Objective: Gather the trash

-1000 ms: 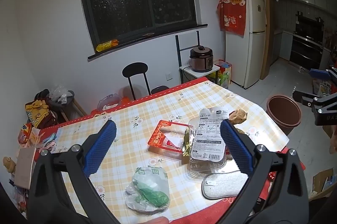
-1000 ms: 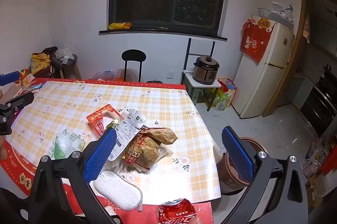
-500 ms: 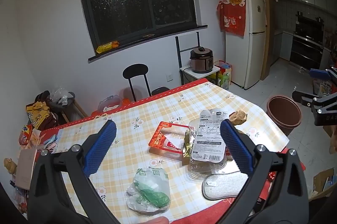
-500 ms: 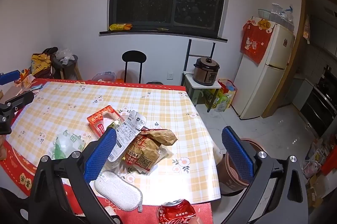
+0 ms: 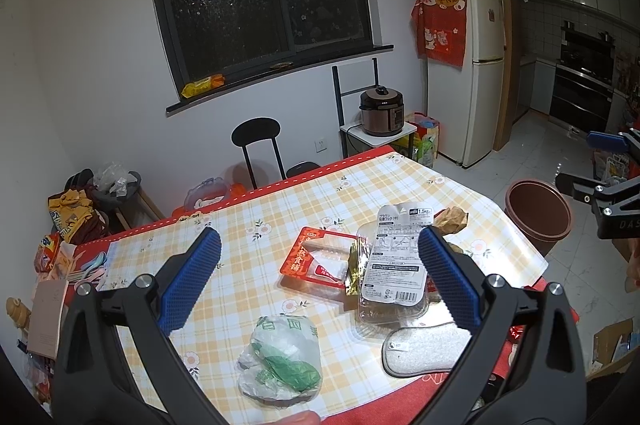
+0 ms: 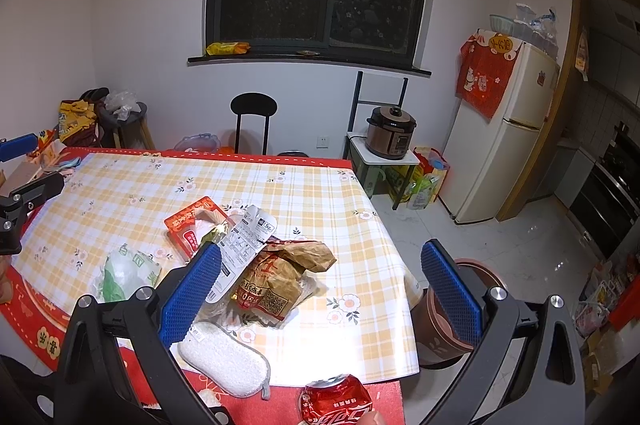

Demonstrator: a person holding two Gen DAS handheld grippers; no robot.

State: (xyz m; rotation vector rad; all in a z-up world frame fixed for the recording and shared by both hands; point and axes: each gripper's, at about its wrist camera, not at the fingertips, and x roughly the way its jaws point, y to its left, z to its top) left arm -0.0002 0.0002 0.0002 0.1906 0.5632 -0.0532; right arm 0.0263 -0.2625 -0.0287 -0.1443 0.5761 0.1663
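Trash on the checked tablecloth [image 5: 280, 209], seen from my two held grippers. The brown paper bag [image 6: 280, 273] lies crumpled just ahead of my right gripper [image 6: 320, 289], between its blue pads and nearer the left one; a clear blister pack with a white printed card [image 5: 396, 265] leans on its left side, touching a red snack tray [image 5: 320, 257] beyond. A white sponge pad [image 6: 224, 361] lies below the left pad, at the table's near edge, and a crushed red cola can [image 6: 336, 403] sits on the red border directly under this gripper. From my left gripper [image 5: 320, 277], the green-and-white plastic bag [image 5: 280, 357] lies low between the pads, apart from the other litter. The brown trash bin [image 5: 538, 213] stands on the floor off the table's right corner, behind my right gripper's right pad. Both grippers hover with jaws spread wide, holding nothing. Beyond: black stool [image 6: 254, 113], rice cooker [image 6: 390, 133], refrigerator [image 6: 508, 137].
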